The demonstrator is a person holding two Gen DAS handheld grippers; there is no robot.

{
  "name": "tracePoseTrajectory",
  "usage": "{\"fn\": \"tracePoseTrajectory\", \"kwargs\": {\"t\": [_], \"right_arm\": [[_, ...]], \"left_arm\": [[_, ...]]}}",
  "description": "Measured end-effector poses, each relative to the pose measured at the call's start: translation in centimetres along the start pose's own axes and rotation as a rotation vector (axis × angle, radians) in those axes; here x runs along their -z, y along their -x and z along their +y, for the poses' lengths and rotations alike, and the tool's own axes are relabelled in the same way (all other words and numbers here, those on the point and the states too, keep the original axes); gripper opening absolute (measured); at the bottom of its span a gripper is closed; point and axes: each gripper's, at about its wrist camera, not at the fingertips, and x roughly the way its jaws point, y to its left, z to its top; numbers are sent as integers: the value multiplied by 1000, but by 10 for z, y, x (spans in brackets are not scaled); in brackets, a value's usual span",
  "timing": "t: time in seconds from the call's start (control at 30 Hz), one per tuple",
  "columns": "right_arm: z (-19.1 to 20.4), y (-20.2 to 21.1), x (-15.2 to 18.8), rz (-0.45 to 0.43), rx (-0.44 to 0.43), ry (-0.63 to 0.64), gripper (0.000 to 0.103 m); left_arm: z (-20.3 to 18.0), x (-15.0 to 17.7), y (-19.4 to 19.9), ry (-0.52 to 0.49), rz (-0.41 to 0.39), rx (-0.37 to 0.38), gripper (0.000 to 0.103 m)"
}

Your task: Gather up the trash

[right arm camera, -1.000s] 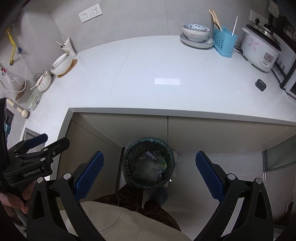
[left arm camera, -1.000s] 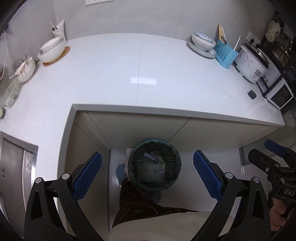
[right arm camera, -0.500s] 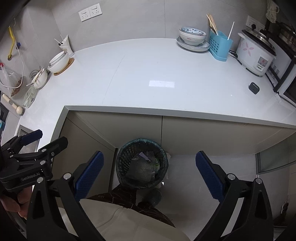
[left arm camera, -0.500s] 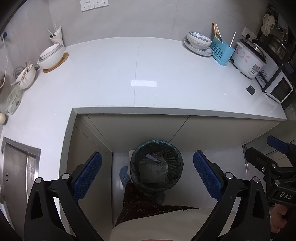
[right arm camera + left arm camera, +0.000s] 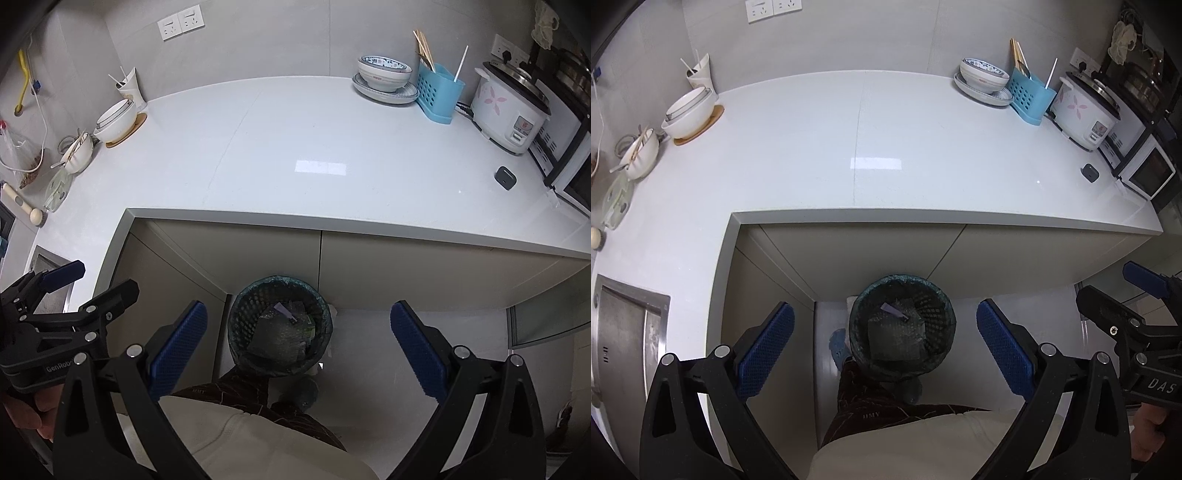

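A dark mesh trash bin (image 5: pixel 902 326) lined with a green bag stands on the floor against the cabinet fronts, below the counter edge. It holds bubble wrap (image 5: pixel 895 341) and a small purple scrap (image 5: pixel 893 309). The bin also shows in the right wrist view (image 5: pixel 279 325). My left gripper (image 5: pixel 885 347) is open and empty, held high above the bin. My right gripper (image 5: pixel 298 347) is open and empty, also above the bin. Each gripper shows at the edge of the other's view.
A white L-shaped counter (image 5: pixel 857 147) carries bowls (image 5: pixel 689 112) at the left, stacked dishes (image 5: pixel 982 79), a blue utensil holder (image 5: pixel 1030 98), a rice cooker (image 5: pixel 1084 110), a microwave (image 5: pixel 1148 173) and a small dark object (image 5: pixel 1089 172). A sink (image 5: pixel 624 332) lies at the left.
Both grippers have risen and drawn back, so the bin looks smaller and more of the counter and wall shows. Both stay open and empty.
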Motion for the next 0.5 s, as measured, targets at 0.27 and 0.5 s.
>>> {"fn": "tracePoseTrajectory", "kwargs": {"t": [0.27,0.5], "right_arm": [[-1,-4,0,13,-2,6,95],[-1,-5,2,17,-7,4,95]], "left_arm": [[0,2,1,4,1,3,97],[2,2,0,8,5,4,97]]}}
